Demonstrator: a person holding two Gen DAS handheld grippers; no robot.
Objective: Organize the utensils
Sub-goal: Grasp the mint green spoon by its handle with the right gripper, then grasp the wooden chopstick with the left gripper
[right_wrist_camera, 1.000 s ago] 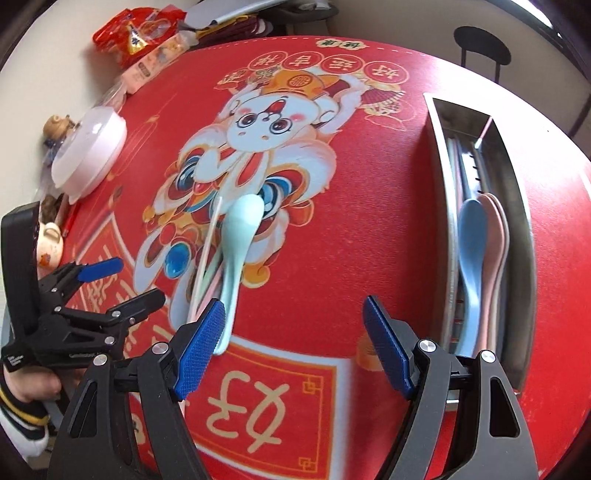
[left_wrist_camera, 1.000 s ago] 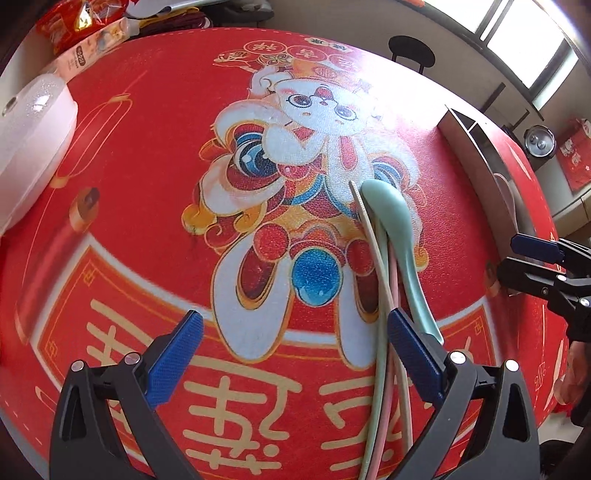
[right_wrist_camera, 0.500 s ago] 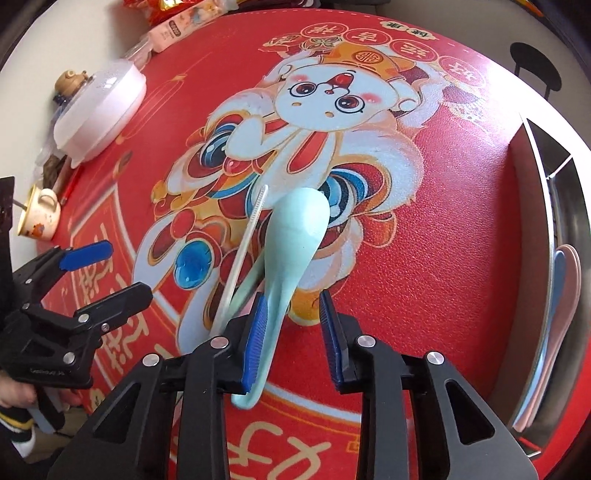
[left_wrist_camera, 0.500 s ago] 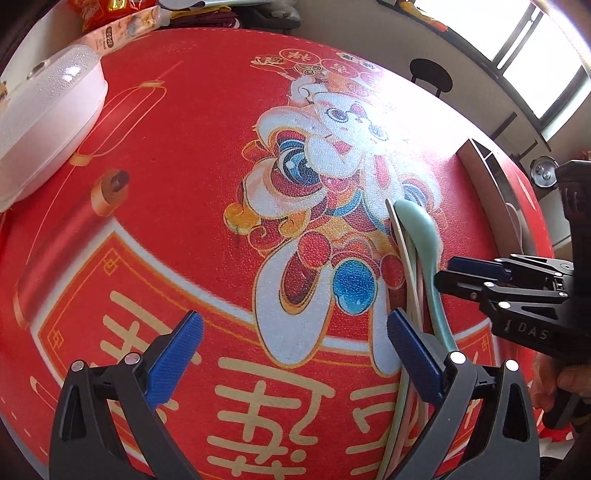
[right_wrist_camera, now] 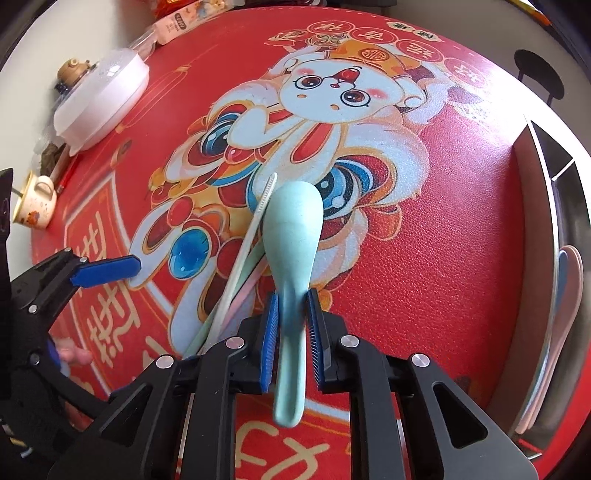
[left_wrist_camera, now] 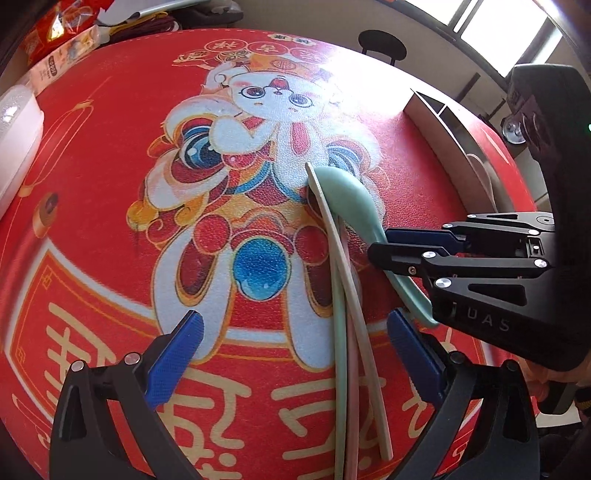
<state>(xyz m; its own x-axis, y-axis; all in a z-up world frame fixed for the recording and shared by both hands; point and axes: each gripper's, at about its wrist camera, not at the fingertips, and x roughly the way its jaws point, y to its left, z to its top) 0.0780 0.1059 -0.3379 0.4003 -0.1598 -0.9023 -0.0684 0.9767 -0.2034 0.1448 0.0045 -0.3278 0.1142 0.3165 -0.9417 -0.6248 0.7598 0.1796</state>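
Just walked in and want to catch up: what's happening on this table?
A person is sorting utensils with a handheld gripper in each hand. The right gripper is closing its jaws on the handle of the mint green spoon, which lies on the red tablecloth beside some chopsticks. The left gripper hovers open over the chopsticks. Other spoons already sit in the metal tray.

1. Lighting: bright daylight enters through the window [left_wrist_camera: 495, 22] at the upper right of the left wrist view.
2. Glare: the far edge of the red tablecloth [left_wrist_camera: 110, 184] washes out to white near the window.
3. Shadows: soft and short.
4. Distortion: strong fisheye curvature; dark vignette fills the corners.
5. Sharpness: centres are crisp; the edges appear slightly smeared, possibly motion blur.
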